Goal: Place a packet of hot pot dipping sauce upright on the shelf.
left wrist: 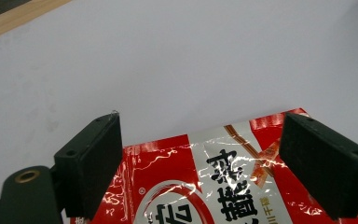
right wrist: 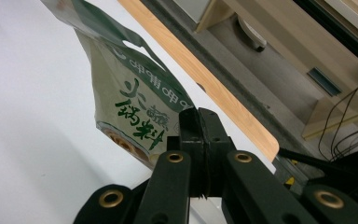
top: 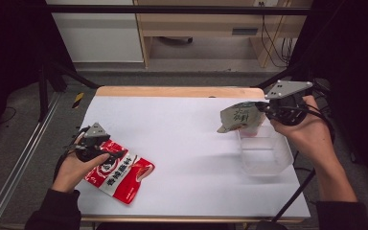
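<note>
White table (top: 191, 143) spreads under me; a clear bin (top: 264, 154) sits at its right. My right claw (top: 263, 111) pinches the green pouch (top: 239, 116) above the bin. My left claw (top: 106, 155), jaws spread, straddles the red pouch (top: 122, 175) lying flat.
</note>
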`<move>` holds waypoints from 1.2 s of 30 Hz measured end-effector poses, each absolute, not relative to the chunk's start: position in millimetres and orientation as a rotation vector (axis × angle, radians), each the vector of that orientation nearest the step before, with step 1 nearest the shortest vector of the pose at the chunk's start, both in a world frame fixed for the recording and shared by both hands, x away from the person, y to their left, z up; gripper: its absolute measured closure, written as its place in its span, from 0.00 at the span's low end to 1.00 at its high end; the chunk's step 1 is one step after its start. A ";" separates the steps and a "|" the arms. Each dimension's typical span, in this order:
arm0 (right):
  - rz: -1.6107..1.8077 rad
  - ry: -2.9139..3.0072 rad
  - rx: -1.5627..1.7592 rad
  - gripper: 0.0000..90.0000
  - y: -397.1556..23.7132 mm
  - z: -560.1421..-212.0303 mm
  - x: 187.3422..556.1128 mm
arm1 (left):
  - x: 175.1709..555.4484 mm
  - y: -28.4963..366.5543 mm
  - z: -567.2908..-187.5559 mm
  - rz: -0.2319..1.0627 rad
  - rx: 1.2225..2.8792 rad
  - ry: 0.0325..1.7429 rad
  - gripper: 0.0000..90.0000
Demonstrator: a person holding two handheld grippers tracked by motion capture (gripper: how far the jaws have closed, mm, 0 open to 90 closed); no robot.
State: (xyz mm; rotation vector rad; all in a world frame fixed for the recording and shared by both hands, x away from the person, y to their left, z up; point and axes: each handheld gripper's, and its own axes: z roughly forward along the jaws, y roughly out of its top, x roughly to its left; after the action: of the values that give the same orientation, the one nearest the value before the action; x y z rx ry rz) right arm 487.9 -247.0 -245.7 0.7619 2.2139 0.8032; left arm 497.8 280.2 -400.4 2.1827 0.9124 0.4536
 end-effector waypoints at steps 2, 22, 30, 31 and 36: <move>0.799 2.207 0.780 1.00 -251.4 -246.2 488.0 | 498.1 282.1 -400.5 0.456 2.182 0.915 0.15; 0.786 2.135 0.949 1.00 -292.8 -256.0 494.1 | 499.1 281.7 -404.2 0.464 2.187 0.925 0.16; 0.787 2.123 0.987 1.00 -301.7 -261.2 497.8 | 498.4 280.8 -404.0 0.471 2.192 0.923 0.16; 0.787 2.123 0.987 1.00 -301.7 -261.2 497.8 | 498.4 280.8 -404.0 0.471 2.192 0.923 0.16; 0.793 2.114 1.009 1.00 -304.0 -265.2 503.3 | 497.2 280.0 -401.4 0.475 2.179 0.919 0.16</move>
State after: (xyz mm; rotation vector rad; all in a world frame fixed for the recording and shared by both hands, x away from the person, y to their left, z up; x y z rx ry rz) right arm 503.3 -304.0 -265.2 1.0091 2.1138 0.7931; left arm 497.2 280.0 -401.4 2.1788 0.9190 0.4751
